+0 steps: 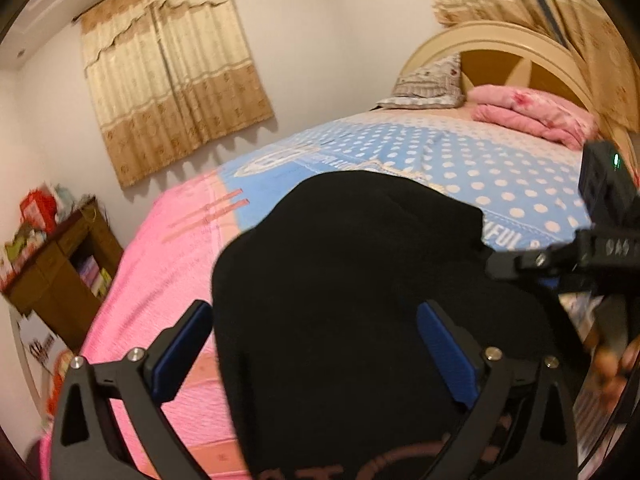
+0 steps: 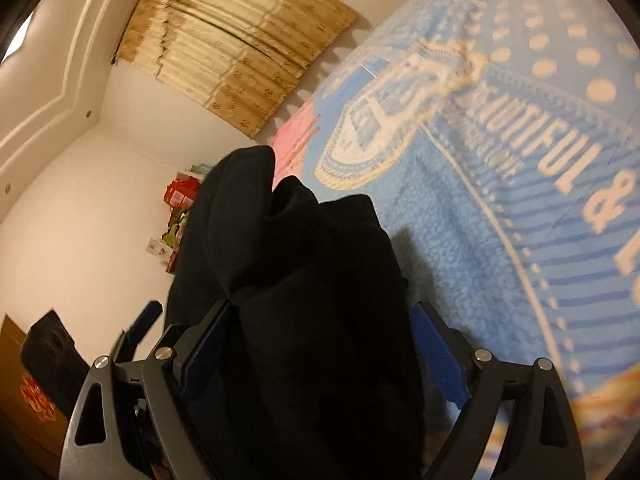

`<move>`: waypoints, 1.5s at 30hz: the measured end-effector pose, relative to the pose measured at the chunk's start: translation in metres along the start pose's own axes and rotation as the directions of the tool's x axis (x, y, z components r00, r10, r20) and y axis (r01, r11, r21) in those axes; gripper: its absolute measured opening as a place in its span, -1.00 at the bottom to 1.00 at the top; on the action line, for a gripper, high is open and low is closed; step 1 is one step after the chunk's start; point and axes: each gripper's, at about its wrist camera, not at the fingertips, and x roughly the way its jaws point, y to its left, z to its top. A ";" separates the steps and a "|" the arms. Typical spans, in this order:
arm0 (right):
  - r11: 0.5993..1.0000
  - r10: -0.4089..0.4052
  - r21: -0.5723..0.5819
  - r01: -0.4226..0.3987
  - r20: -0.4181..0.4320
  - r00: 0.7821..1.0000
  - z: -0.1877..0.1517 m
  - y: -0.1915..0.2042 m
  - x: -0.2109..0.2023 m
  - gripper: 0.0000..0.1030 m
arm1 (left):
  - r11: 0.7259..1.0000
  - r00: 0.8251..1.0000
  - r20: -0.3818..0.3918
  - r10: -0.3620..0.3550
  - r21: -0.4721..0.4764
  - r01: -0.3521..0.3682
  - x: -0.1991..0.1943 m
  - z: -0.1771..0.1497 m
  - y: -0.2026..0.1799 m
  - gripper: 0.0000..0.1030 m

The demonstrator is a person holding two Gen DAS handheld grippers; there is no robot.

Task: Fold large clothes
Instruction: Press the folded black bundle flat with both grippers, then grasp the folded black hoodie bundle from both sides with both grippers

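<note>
Over the bed (image 1: 360, 148) I've got a black garment (image 1: 360, 300) bunched up and lifted between both tools. Left hand-held gripper (image 1: 316, 356): pads spread wide, cloth fills the gap and covers the right pad; can't tell if it's pinched. Right hand-held gripper (image 2: 316, 364): fingers apart too, thick fold of the garment (image 2: 304, 320) packed between them, grip unclear. Blue dotted blanket (image 1: 460, 168) lies underneath. Pink quilt (image 1: 532, 112) sits folded near the headboard (image 1: 500, 40).

Matt black cloth garment (image 1: 352, 280) on a fleecy bedspread (image 2: 460, 240).
</note>
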 end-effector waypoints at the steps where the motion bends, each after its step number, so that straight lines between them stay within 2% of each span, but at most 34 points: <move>1: 1.000 -0.011 -0.018 0.011 0.008 1.000 0.001 0.004 -0.006 0.74 | 1.000 1.000 0.005 0.003 0.005 -0.003 -0.002 0.000 0.002 1.00; 4: 0.998 -0.038 -0.056 0.040 0.035 0.999 0.005 0.013 -0.023 0.74 | 1.000 1.000 0.015 -0.022 -0.022 0.023 -0.012 0.002 0.013 1.00; 9: 0.993 -0.022 -0.111 0.031 0.078 0.997 0.016 0.025 -0.045 0.74 | 0.979 0.995 0.031 -0.098 -0.175 0.102 -0.015 -0.006 0.048 1.00; 14: 0.971 -0.015 -0.236 0.031 0.068 0.998 0.022 0.060 -0.037 0.74 | 0.947 0.995 0.016 -0.103 -0.304 0.103 -0.001 -0.014 0.080 1.00; 17: 0.949 -0.033 -0.312 0.049 0.056 0.998 0.025 0.081 -0.022 0.74 | 0.930 0.993 0.051 -0.103 -0.351 0.114 -0.001 -0.020 0.093 1.00; 20: 0.925 -0.061 -0.377 0.058 0.004 0.998 0.023 0.085 0.001 0.74 | 0.888 0.983 0.048 -0.177 -0.422 0.181 0.012 -0.028 0.102 1.00; 22: 0.898 -0.178 -0.407 0.165 0.008 0.984 0.019 0.074 0.022 0.77 | 0.867 0.971 0.002 -0.240 -0.449 0.215 0.033 -0.034 0.095 1.00; 23: 0.903 -0.192 -0.391 0.180 0.008 0.981 0.016 0.062 0.028 0.80 | 0.863 0.963 -0.026 -0.269 -0.451 0.229 0.044 -0.037 0.088 1.00; 24: 0.920 -0.184 -0.351 0.173 0.003 0.983 0.013 0.047 0.031 0.92 | 0.856 0.953 -0.033 -0.300 -0.451 0.253 0.051 -0.040 0.082 1.00; 25: 0.941 -0.167 -0.301 0.157 -0.007 0.986 0.011 0.033 0.033 0.98 | 0.833 0.942 -0.012 -0.336 -0.469 0.292 0.056 -0.044 0.080 1.00; 26: 0.969 -0.117 -0.222 0.105 -0.041 0.992 0.009 0.013 0.036 0.98 | 0.806 0.927 -0.004 -0.375 -0.495 0.324 0.062 -0.046 0.079 1.00; 27: 0.992 -0.047 -0.122 0.037 -0.082 0.996 0.006 -0.008 0.039 0.98 | 0.760 0.901 -0.011 -0.434 -0.542 0.360 0.070 -0.049 0.078 1.00; 29: 0.998 0.063 0.016 -0.061 -0.143 0.988 0.005 -0.034 0.045 0.98 | 0.663 0.851 -0.017 -0.525 -0.635 0.397 0.086 -0.054 0.080 1.00; 30: 0.996 0.083 -0.004 -0.085 -0.156 0.984 0.006 -0.034 0.044 0.98 | 0.654 0.851 -0.014 -0.525 -0.646 0.394 0.088 -0.054 0.079 1.00; 32: 0.994 0.101 -0.019 -0.107 -0.212 0.972 0.008 -0.030 0.049 0.98 | 0.681 0.852 -0.027 -0.523 -0.614 0.398 0.085 -0.052 0.075 1.00; 36: 0.978 0.193 -0.020 -0.208 -0.293 0.936 0.014 -0.030 0.065 0.98 | 0.660 0.831 -0.012 -0.556 -0.614 0.433 0.086 -0.053 0.075 1.00; 38: 0.971 0.221 -0.018 -0.238 -0.311 0.924 0.014 -0.029 0.077 0.98 | 0.649 0.829 0.003 -0.560 -0.620 0.440 0.091 -0.055 0.078 1.00; 40: 0.972 0.217 -0.019 -0.235 -0.316 0.924 0.012 -0.024 0.084 0.98 | 0.650 0.839 0.027 -0.543 -0.619 0.441 0.093 -0.058 0.079 1.00; 43: 0.972 0.217 -0.019 -0.236 -0.330 0.919 0.012 -0.021 0.088 0.98 | 0.643 0.837 0.051 -0.544 -0.615 0.456 0.091 -0.063 0.082 1.00; 45: 0.974 0.201 -0.035 -0.225 -0.327 0.923 0.008 -0.017 0.084 0.98 | 0.658 0.847 0.053 -0.529 -0.604 0.448 0.087 -0.062 0.080 1.00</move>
